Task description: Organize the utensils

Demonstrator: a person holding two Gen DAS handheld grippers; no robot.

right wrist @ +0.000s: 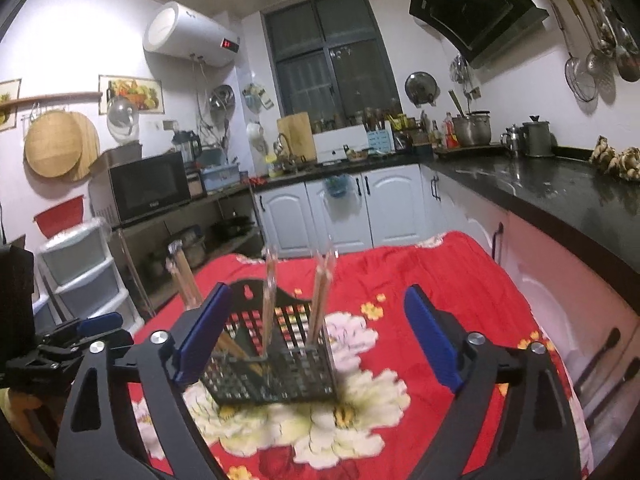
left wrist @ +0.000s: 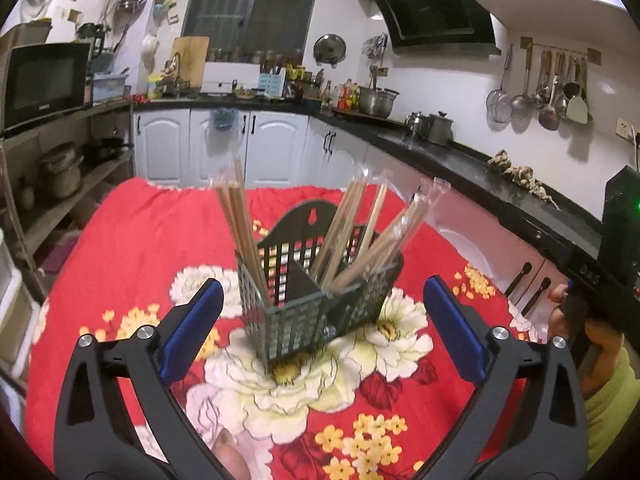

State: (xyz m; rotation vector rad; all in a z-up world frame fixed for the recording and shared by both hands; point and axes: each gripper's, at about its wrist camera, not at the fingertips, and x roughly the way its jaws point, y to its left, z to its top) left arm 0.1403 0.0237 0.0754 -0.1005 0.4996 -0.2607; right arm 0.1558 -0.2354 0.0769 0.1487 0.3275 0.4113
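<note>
A dark perforated utensil holder (left wrist: 316,300) stands upright on a red floral tablecloth (left wrist: 132,248). Several pairs of wrapped wooden chopsticks (left wrist: 352,232) stand in its compartments, one bundle (left wrist: 240,216) at its left corner. My left gripper (left wrist: 324,328) is open and empty, its blue pads on either side of the holder and short of it. In the right wrist view the holder (right wrist: 276,356) with chopsticks (right wrist: 320,296) sits just ahead of my right gripper (right wrist: 316,336), which is open and empty. The left gripper (right wrist: 80,336) shows at the left edge there.
A black countertop (left wrist: 460,156) with pots and white cabinets runs along the right and back. A shelf with a microwave (left wrist: 44,80) stands left. A white drawer unit (right wrist: 80,272) stands beside the table. The right hand and its device (left wrist: 608,280) are at the right edge.
</note>
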